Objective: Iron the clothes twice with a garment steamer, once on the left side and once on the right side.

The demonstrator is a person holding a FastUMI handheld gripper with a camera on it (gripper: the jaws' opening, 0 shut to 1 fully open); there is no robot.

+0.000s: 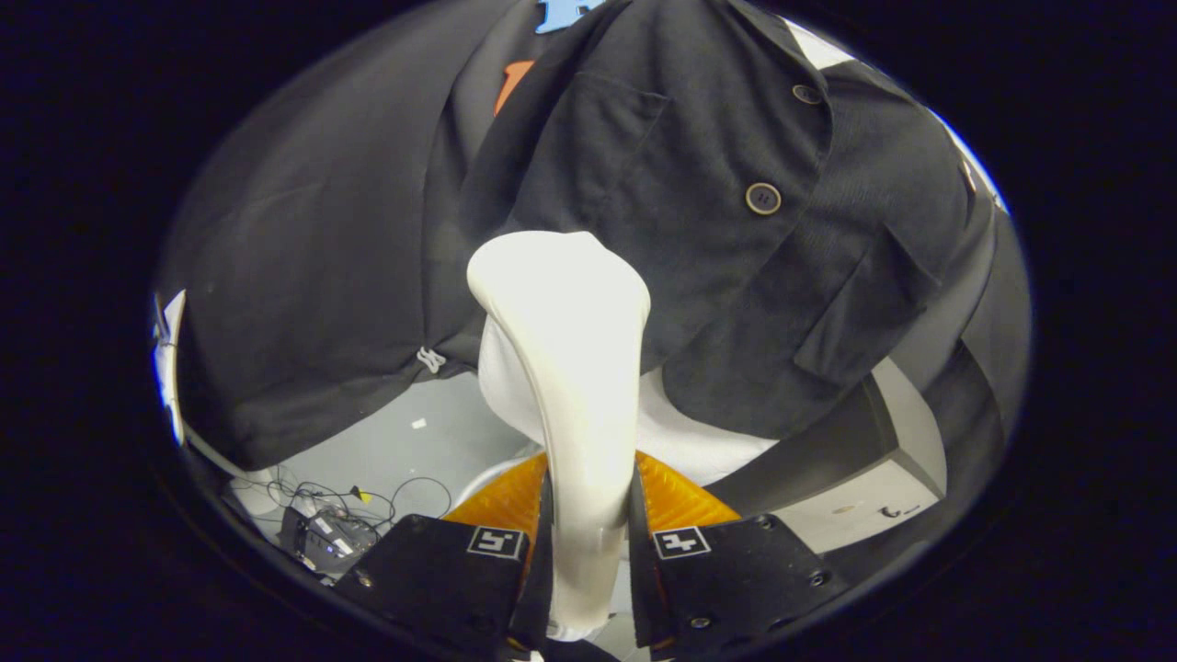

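A white garment steamer (565,368) stands up between my two fingers, and my gripper (588,529) is shut on its handle. Its broad head rests against the lower front of a dark button-up shirt (699,184) that hangs just beyond the fingers. The head lies left of the button placket, below the chest pocket (602,138). A second pocket (864,313) sits lower on the shirt's right half. The hem hangs just behind the steamer's neck.
A dark sleeve or cloth (313,276) hangs to the left of the shirt. Under the hem lies a light grey floor (414,441) with cables and a small device (322,538). A white piece of furniture with a dark frame (883,478) stands to the right.
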